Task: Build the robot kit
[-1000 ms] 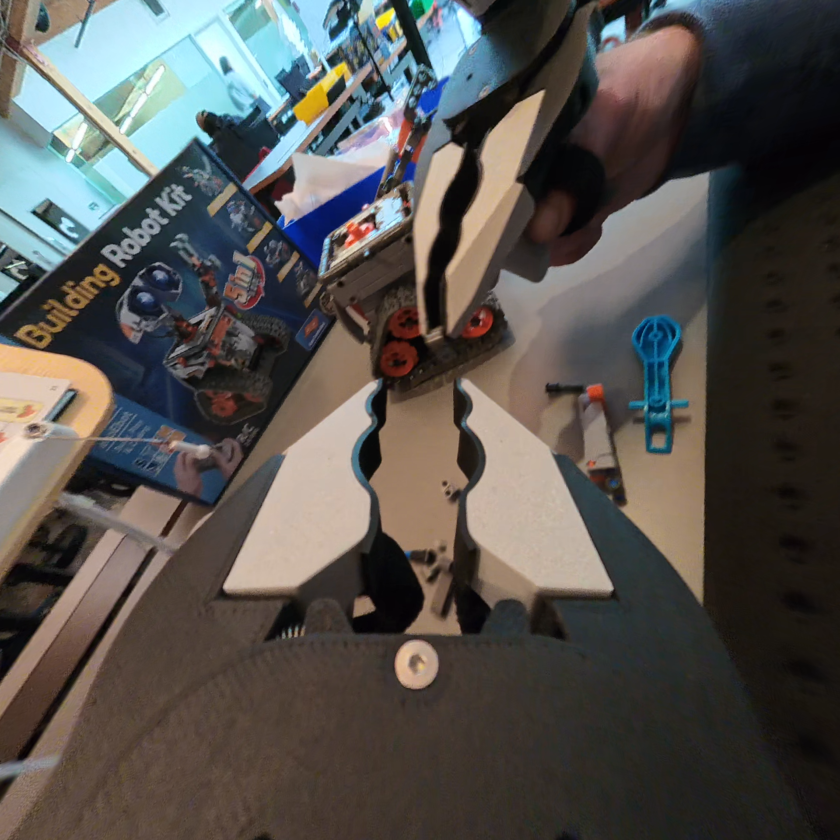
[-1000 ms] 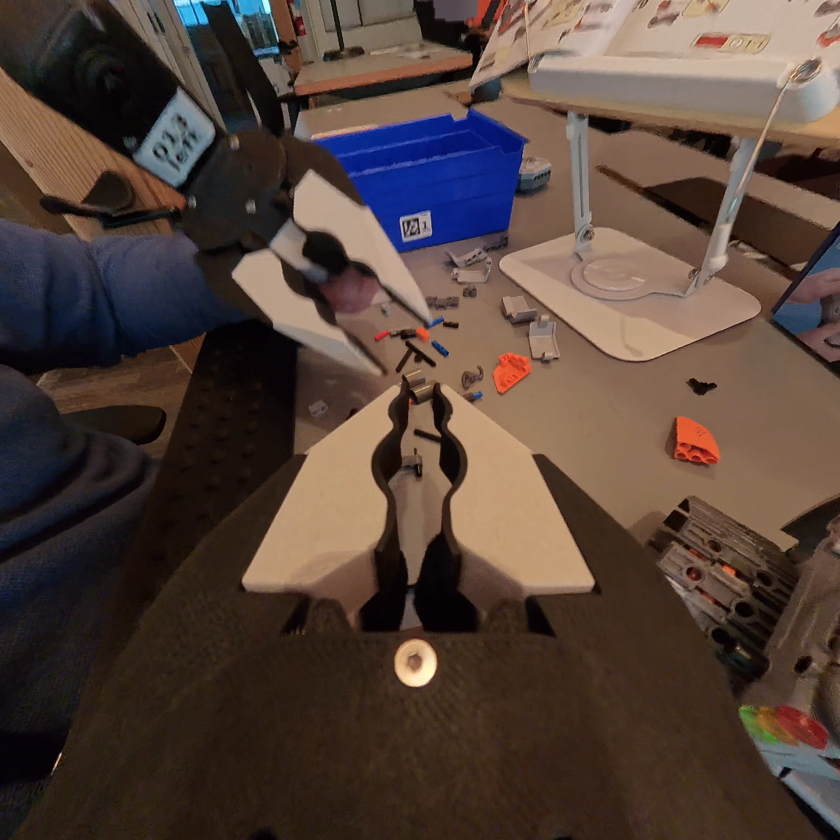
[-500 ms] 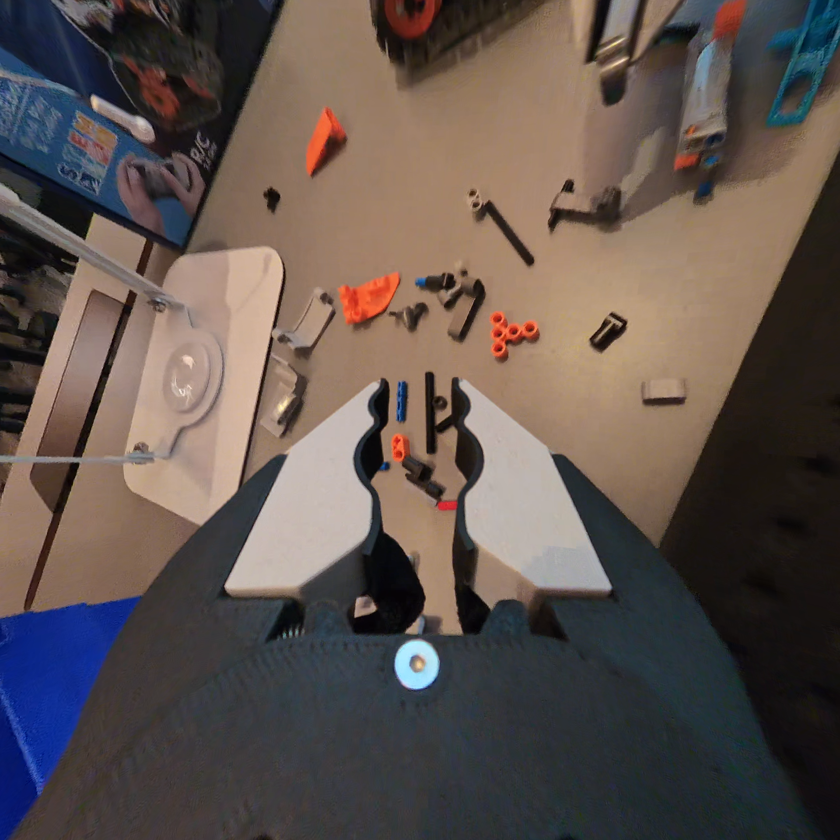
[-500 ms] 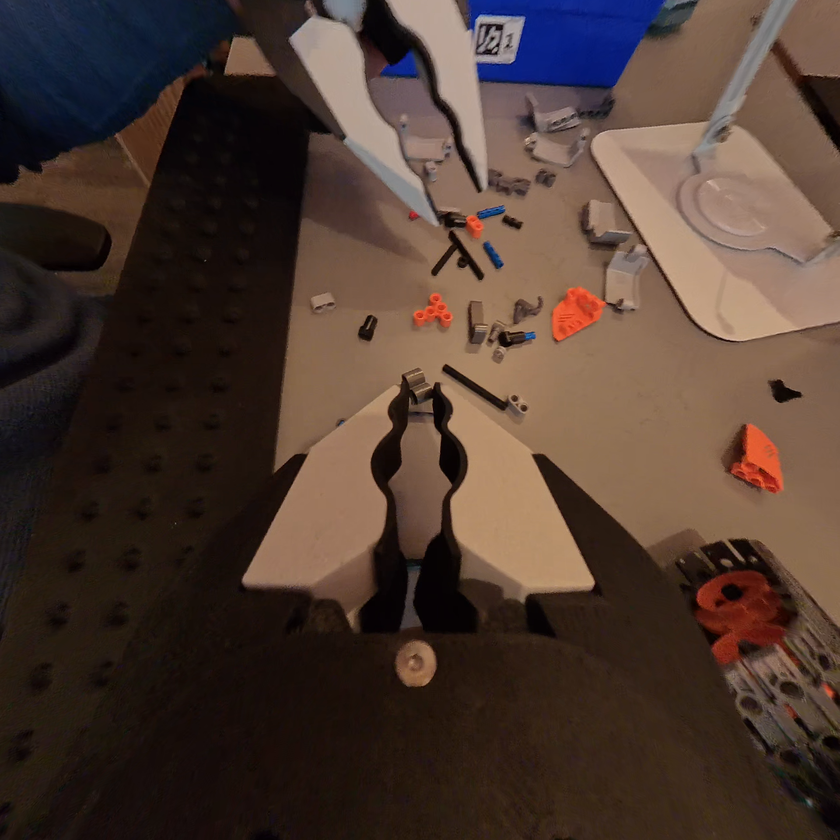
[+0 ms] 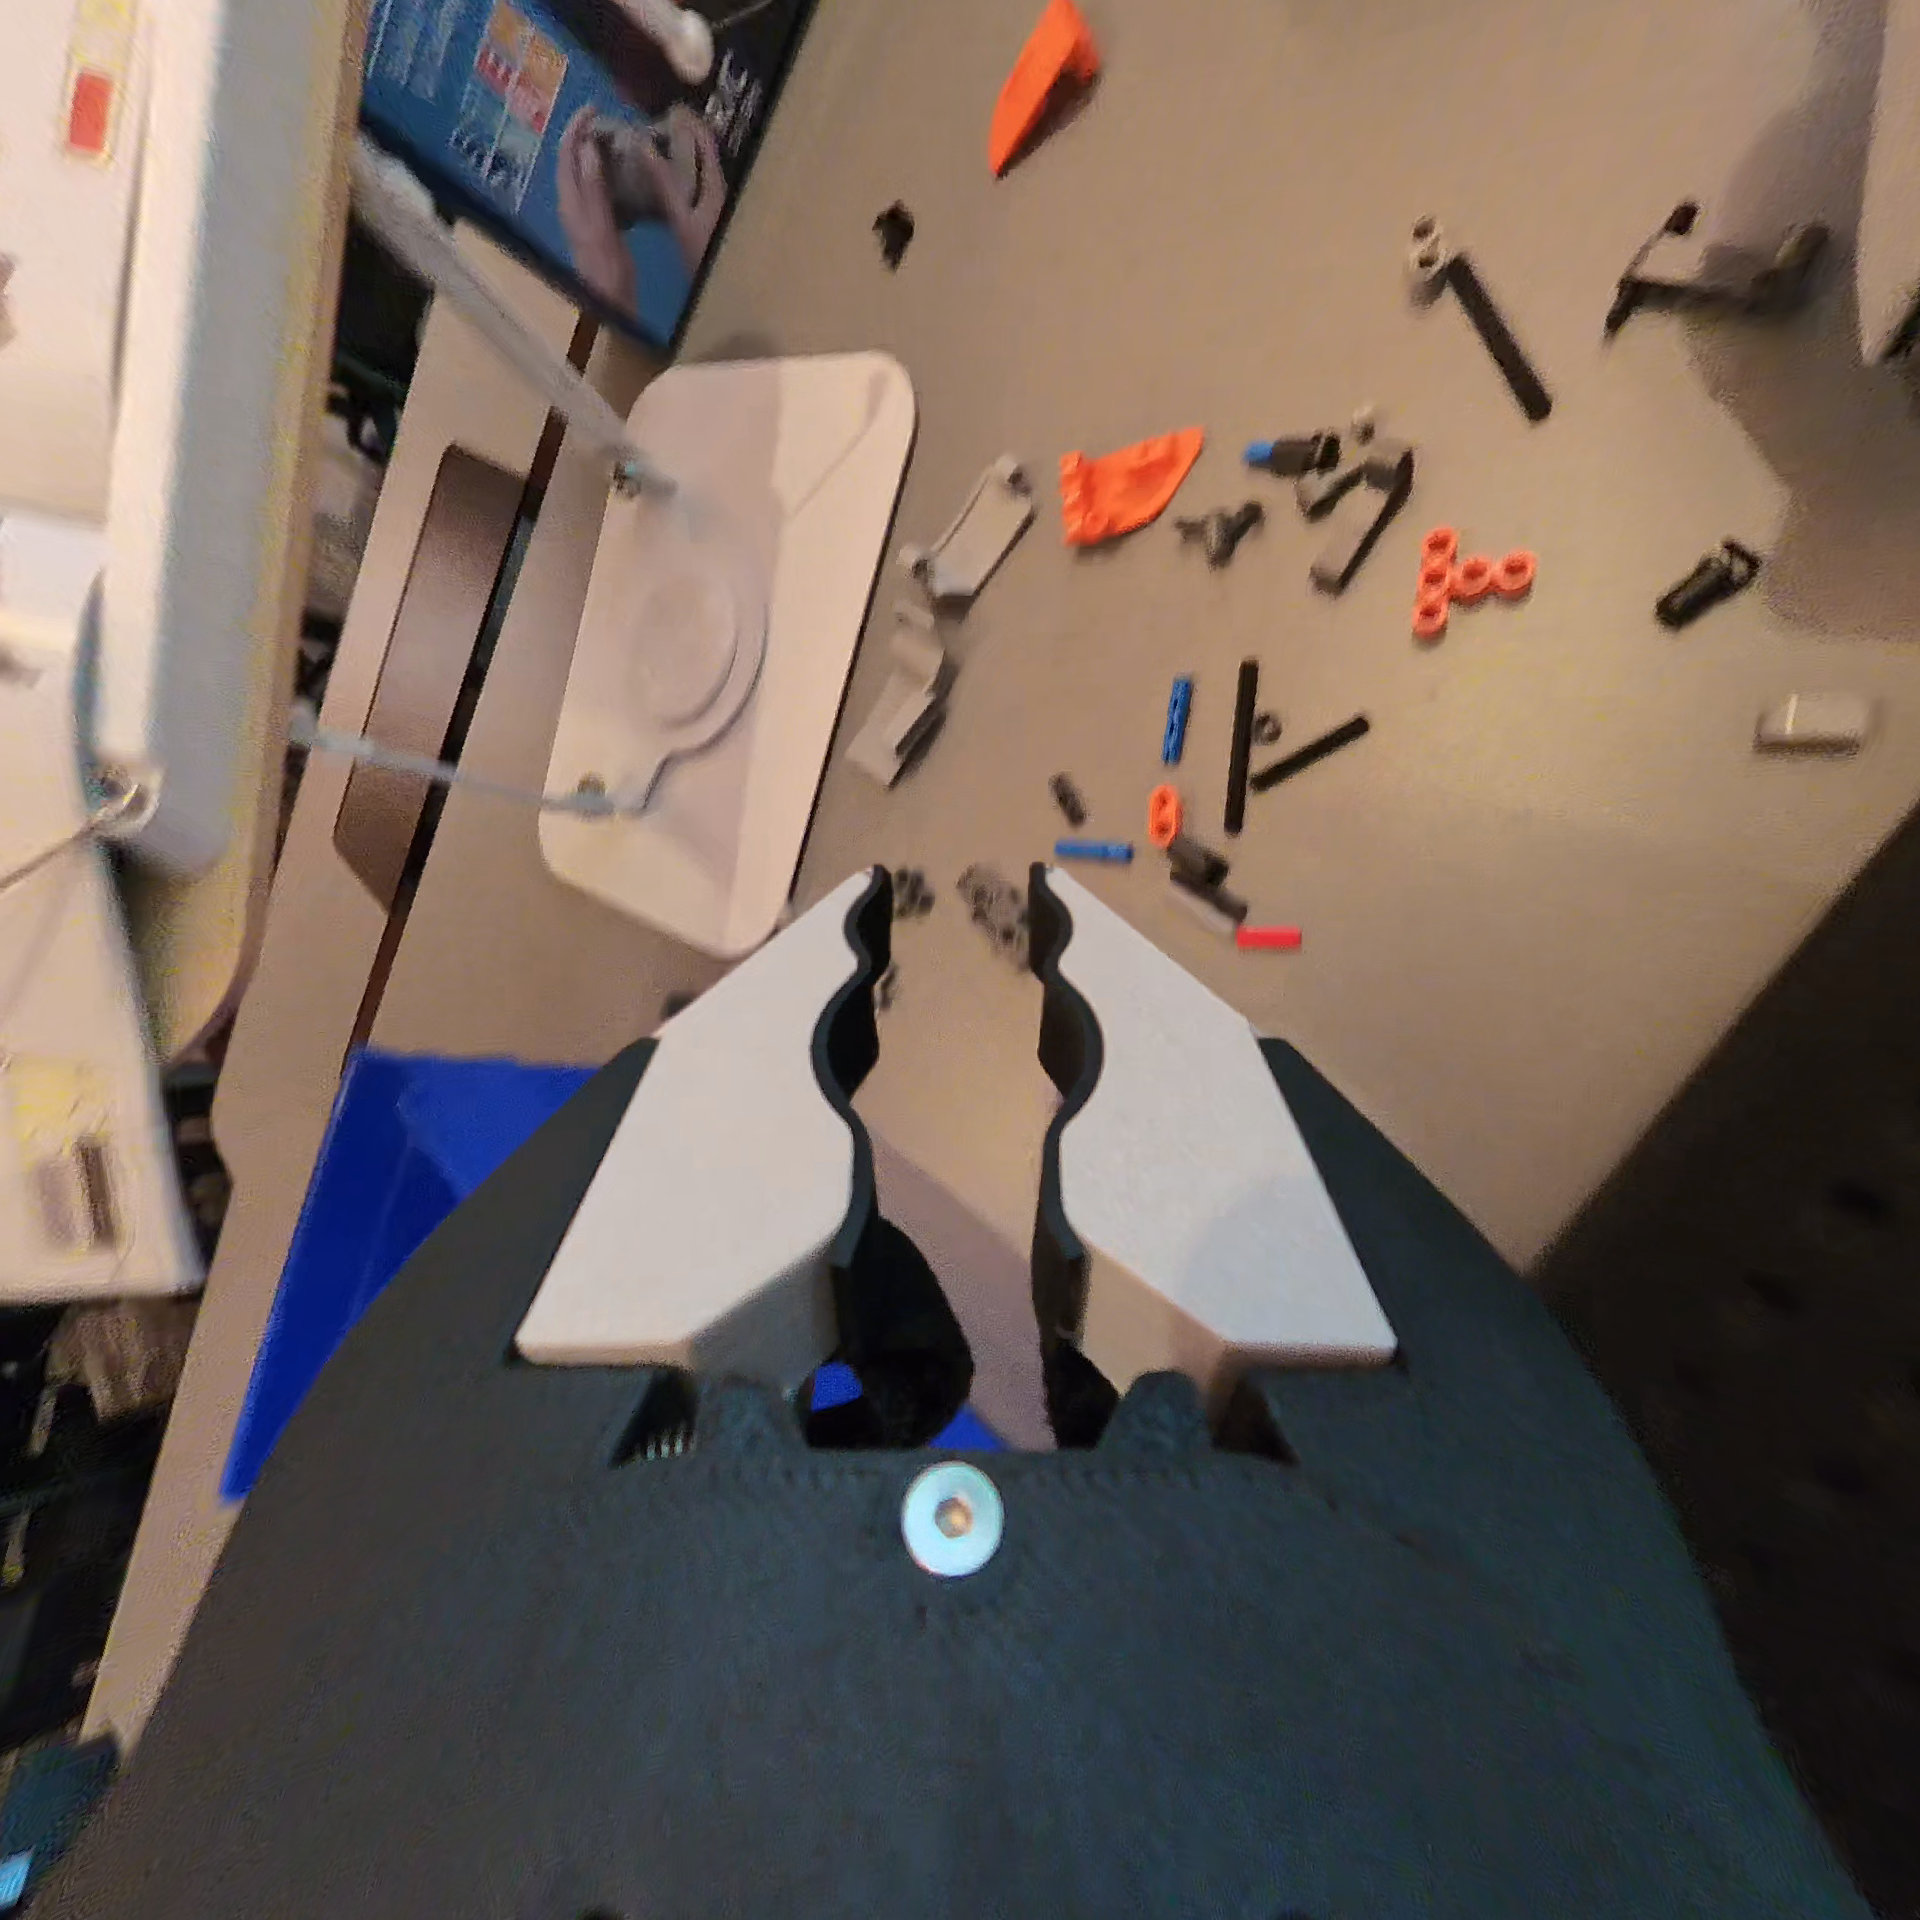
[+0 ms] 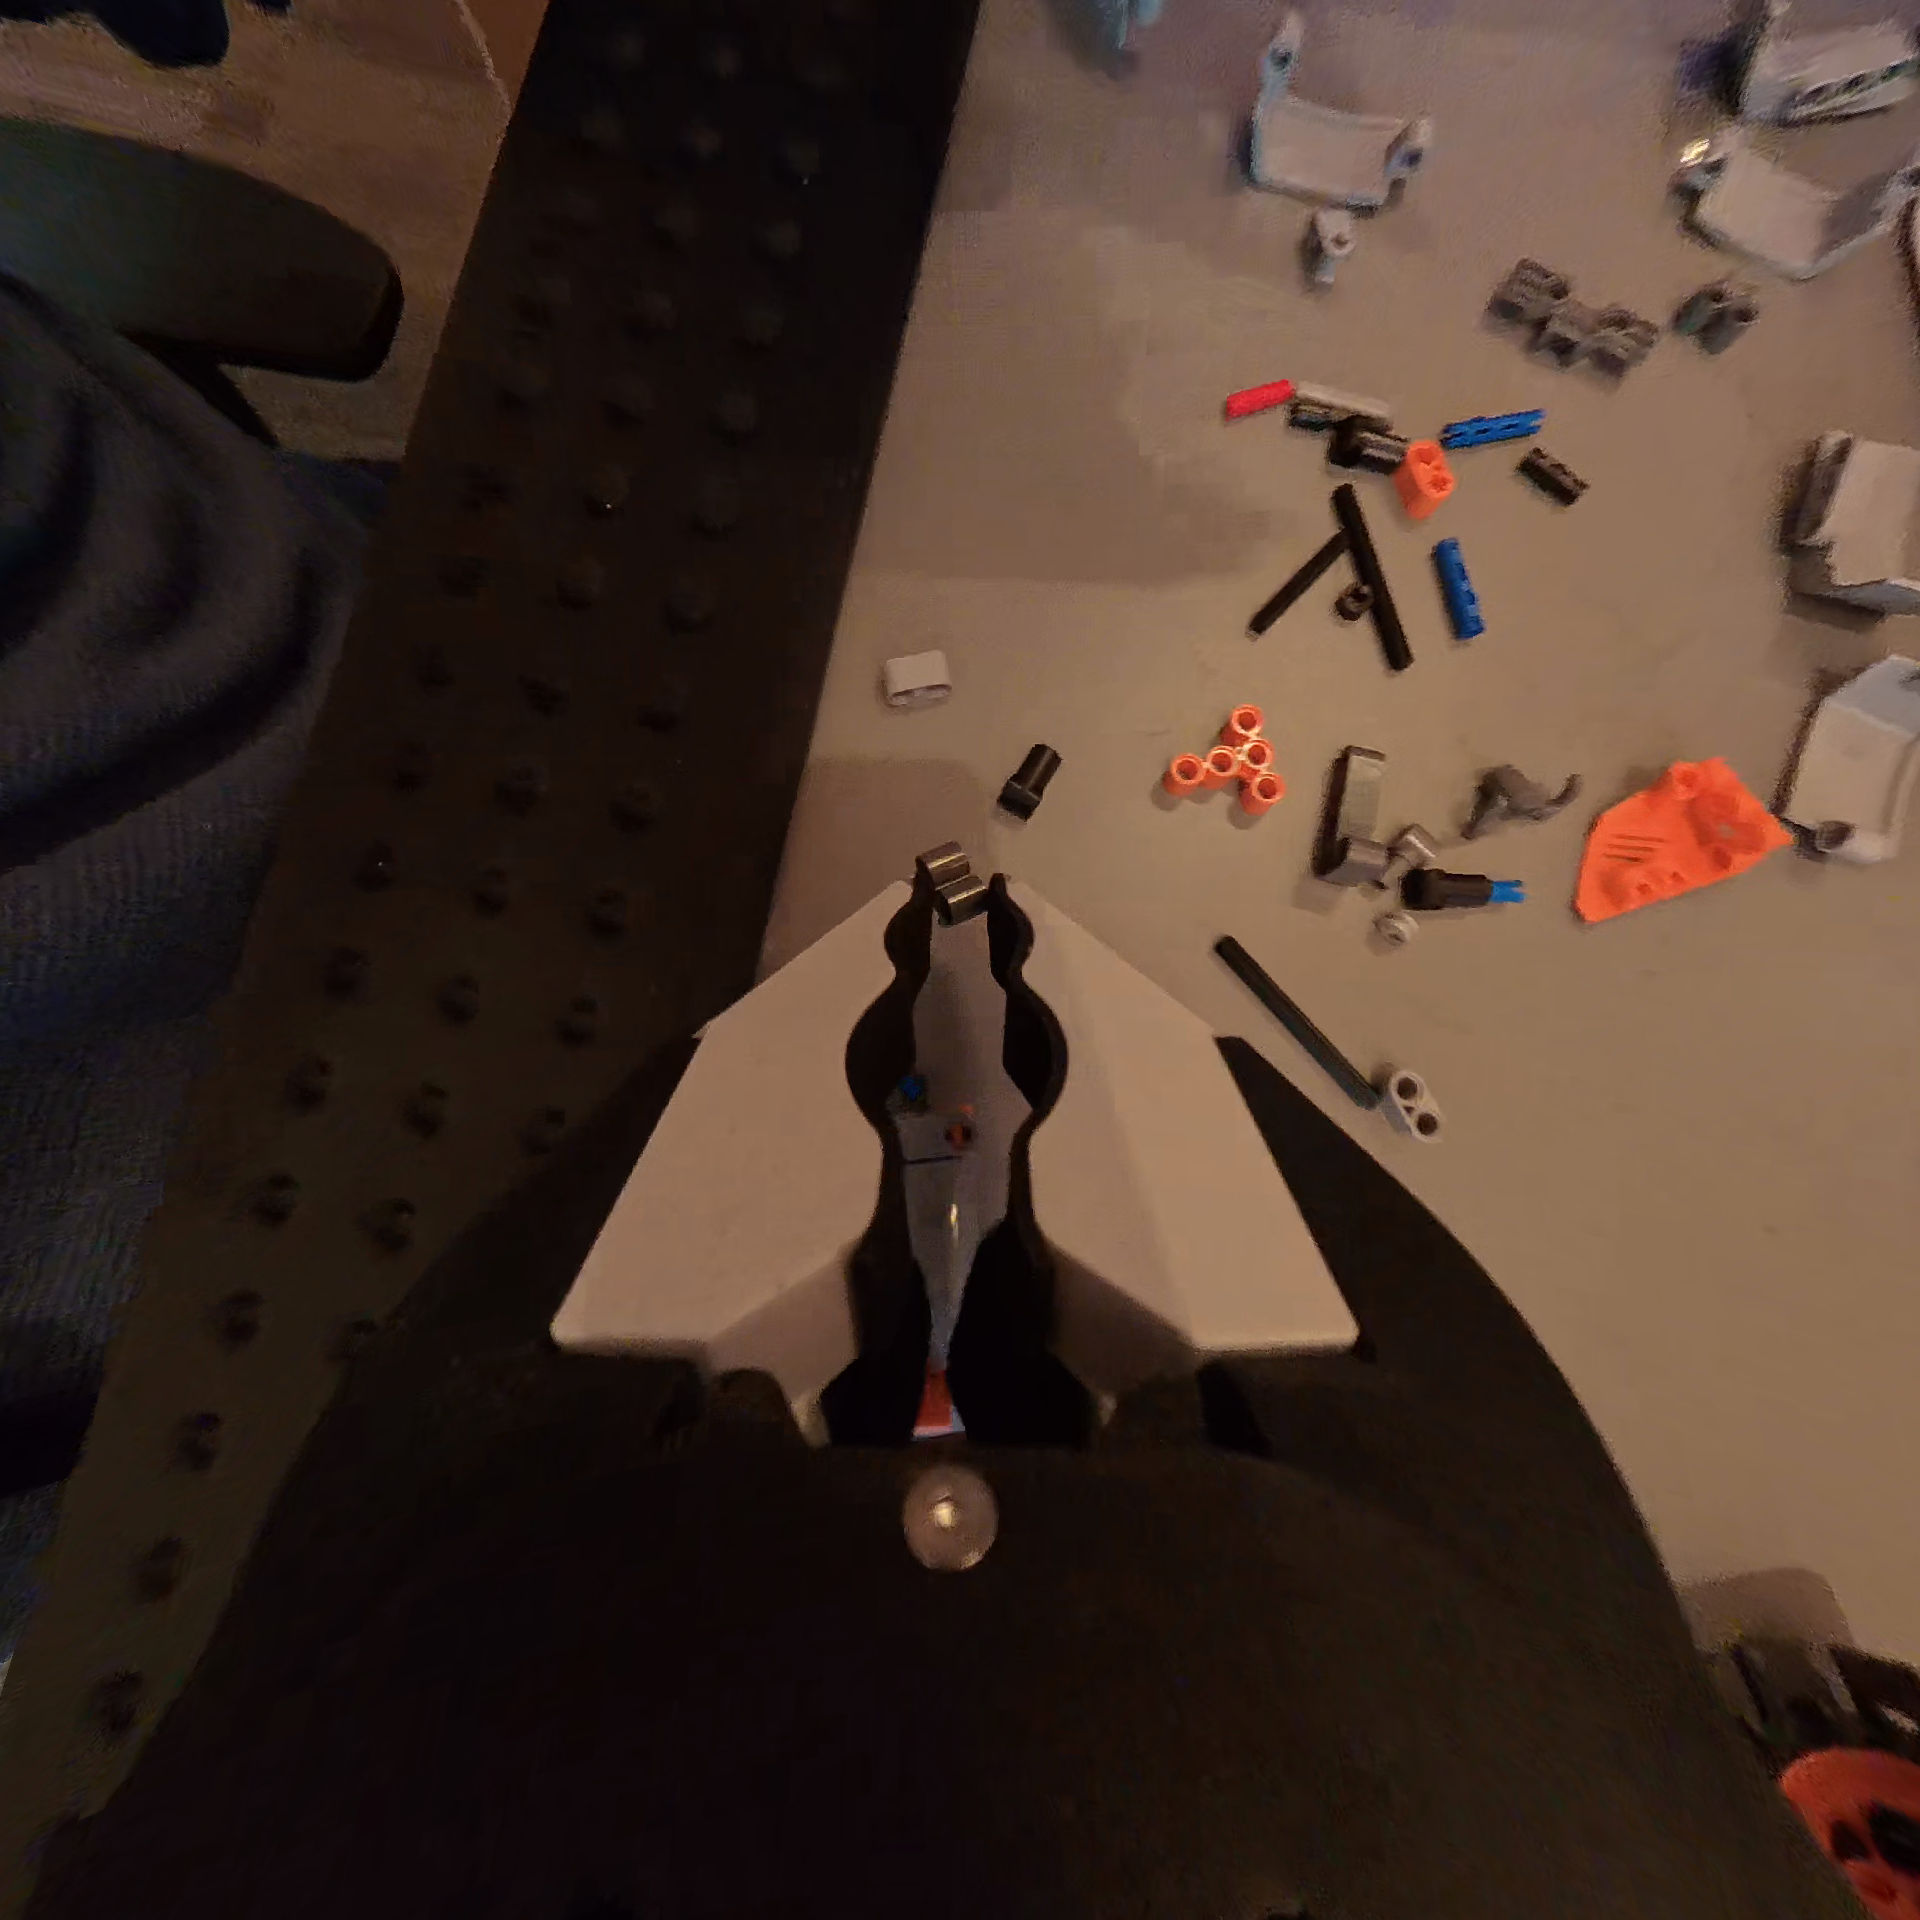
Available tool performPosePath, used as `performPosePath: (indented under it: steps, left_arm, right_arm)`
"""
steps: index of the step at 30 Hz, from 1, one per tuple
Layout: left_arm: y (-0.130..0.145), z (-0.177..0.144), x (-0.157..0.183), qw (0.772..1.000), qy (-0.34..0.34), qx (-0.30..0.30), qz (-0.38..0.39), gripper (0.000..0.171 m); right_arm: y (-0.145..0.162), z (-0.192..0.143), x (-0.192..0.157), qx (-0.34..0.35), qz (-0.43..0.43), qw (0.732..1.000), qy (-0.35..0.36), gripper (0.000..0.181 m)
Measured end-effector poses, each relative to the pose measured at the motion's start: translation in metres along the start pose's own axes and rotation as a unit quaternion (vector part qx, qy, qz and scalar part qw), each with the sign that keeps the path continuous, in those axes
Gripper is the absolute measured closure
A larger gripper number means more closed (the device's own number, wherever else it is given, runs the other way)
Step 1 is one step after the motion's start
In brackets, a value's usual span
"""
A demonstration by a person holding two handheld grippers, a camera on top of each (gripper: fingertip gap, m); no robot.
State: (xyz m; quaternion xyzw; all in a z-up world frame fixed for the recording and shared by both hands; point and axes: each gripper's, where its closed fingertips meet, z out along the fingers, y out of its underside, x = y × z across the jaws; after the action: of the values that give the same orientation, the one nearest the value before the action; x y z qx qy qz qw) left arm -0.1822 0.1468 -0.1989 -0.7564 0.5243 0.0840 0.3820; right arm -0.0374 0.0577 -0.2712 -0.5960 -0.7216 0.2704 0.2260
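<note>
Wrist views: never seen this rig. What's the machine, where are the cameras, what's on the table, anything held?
No robot arm: a person holds a two-finger gripper in each hand, each with a camera looking along its fingers.

Left wrist view: the left gripper is open and empty, above small dark pieces; a white stand base and blue bin are nearby.

Right wrist view: the right gripper pinches a small grey connector at its tips. On the grey table lie black axles, blue pins, an orange triangle piece and an orange panel.
</note>
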Motion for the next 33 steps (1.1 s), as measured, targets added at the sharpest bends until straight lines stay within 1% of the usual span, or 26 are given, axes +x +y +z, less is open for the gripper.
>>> performPosePath:
  steps: [2,4,7,9,13,15,16,18,20,23,25,26,28,31,33]
  left_arm:
    - [0.014,-0.019,-0.003,1.0,-0.002,-0.018,0.002,0.147]
    - [0.027,-0.025,0.003,0.999,0.01,-0.041,0.005,0.147]
    - [0.032,-0.014,0.027,0.997,0.055,-0.045,0.01,0.147]
    - [0.035,-0.001,0.04,0.996,0.072,-0.051,0.019,0.147]
    - [0.032,0.013,0.047,0.996,0.083,-0.04,0.017,0.145]
    - [0.027,0.013,0.043,0.997,0.077,-0.025,0.016,0.143]
    - [0.025,0.011,0.041,0.997,0.072,-0.02,0.017,0.142]
    - [0.021,0.001,0.031,0.999,0.049,-0.007,0.019,0.142]
    - [0.02,-0.017,0.014,1.0,0.016,0.004,0.011,0.142]
    - [0.026,-0.056,-0.02,0.998,-0.052,0.024,-0.02,0.142]
    - [0.04,-0.083,-0.043,0.993,-0.104,0.03,-0.046,0.144]
    - [0.049,-0.095,-0.051,0.991,-0.12,0.029,-0.058,0.144]
    - [0.07,-0.115,-0.07,0.983,-0.16,0.016,-0.086,0.146]
    - [0.109,-0.125,-0.081,0.976,-0.173,-0.02,-0.13,0.148]
    - [0.132,-0.122,-0.082,0.973,-0.161,-0.037,-0.159,0.149]
  right_arm:
    - [0.003,0.005,-0.002,-0.017,0.001,1.0,-0.017,0.173]
    - [0.006,0.009,-0.003,-0.031,0.005,0.999,-0.031,0.173]
    - [0.008,0.011,-0.004,-0.042,0.019,0.998,-0.053,0.173]
    - [0.007,0.012,-0.002,-0.041,0.023,0.998,-0.05,0.173]
    - [0.005,0.014,0.003,-0.037,0.034,0.998,-0.038,0.171]
    - [0.006,0.014,0.006,-0.036,0.039,0.998,-0.029,0.168]
    - [0.007,0.014,0.008,-0.038,0.037,0.998,-0.024,0.164]
    - [0.006,0.013,0.01,-0.031,0.035,0.999,-0.015,0.161]
    - [0.004,0.01,0.011,-0.016,0.038,0.999,-0.009,0.16]
    - [0.003,0.002,0.013,0.004,0.039,0.999,-0.001,0.159]
    - [0.001,-0.005,0.015,0.022,0.043,0.999,0.001,0.16]
    - [-0.001,-0.008,0.016,0.033,0.043,0.999,0.002,0.16]
    - [-0.007,-0.015,0.017,0.052,0.04,0.998,0.004,0.161]
    - [-0.007,-0.018,0.025,0.058,0.046,0.997,0.013,0.161]
    - [-0.006,-0.017,0.032,0.057,0.057,0.997,0.022,0.161]
